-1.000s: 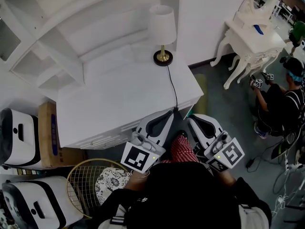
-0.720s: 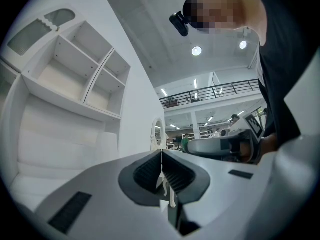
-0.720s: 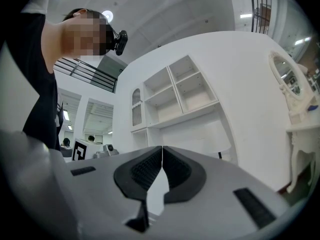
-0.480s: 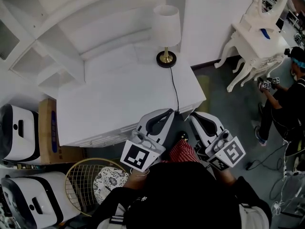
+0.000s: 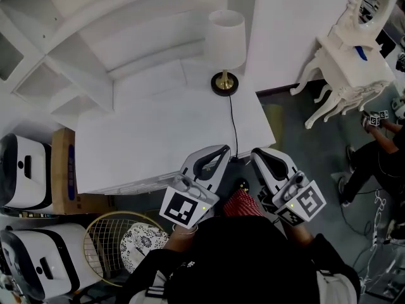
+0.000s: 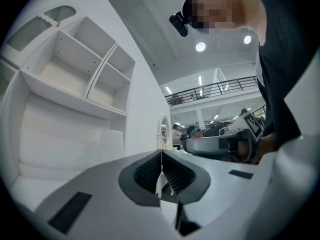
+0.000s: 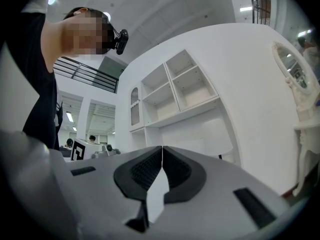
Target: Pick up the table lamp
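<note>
The table lamp (image 5: pixel 226 43) has a white shade, a brass stem and a round black base (image 5: pixel 224 84). It stands at the far right corner of the white desk (image 5: pixel 145 144), and its black cord (image 5: pixel 233 122) runs to the desk's near edge. My left gripper (image 5: pixel 225 149) is shut and empty, just short of that edge. My right gripper (image 5: pixel 256 152) is shut and empty beside it, off the desk's right corner. In the left gripper view the jaws (image 6: pixel 161 154) meet. In the right gripper view the jaws (image 7: pixel 162 148) meet too, and the lampshade (image 7: pixel 220 134) shows faintly beyond.
White shelving (image 5: pixel 76 37) rises behind the desk. A cardboard box (image 5: pixel 63 176) and white cases (image 5: pixel 25 170) stand at the left, a racket (image 5: pixel 120 239) lies on the floor. A white dressing table (image 5: pixel 354 62) and another person (image 5: pixel 373 151) are at the right.
The lamp and desk have slid slightly right and down in the head view as I moved towards them. Both grippers stay shut. The person at the right has shifted.
</note>
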`<state>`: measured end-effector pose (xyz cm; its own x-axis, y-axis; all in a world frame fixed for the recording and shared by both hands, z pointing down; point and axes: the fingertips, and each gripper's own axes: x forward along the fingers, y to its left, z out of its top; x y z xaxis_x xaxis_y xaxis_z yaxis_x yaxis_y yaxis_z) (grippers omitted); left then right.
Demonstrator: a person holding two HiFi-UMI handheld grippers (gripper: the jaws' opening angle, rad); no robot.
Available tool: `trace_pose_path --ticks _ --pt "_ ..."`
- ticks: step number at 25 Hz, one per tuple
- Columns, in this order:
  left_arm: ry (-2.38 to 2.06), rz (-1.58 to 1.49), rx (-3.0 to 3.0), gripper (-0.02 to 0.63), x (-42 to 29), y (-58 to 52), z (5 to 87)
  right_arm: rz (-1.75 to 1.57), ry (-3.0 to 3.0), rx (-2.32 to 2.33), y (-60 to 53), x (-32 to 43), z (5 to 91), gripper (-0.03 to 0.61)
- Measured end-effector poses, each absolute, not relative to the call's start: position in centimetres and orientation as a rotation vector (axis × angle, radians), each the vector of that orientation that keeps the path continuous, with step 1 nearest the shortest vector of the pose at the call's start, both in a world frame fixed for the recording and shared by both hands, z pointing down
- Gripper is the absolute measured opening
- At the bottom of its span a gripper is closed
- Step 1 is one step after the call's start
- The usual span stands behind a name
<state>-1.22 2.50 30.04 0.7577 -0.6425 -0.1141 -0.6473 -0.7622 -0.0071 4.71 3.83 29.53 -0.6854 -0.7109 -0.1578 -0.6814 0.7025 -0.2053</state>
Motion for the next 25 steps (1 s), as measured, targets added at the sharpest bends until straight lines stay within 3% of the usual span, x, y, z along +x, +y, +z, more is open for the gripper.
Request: trace_pose_path --ticks 25 --pt "1.131 0.130 -2.872 0.014 -0.7 -3.2 30.2 -0.210 2.713 -1.074 -2.8 5.6 29.9 0.015"
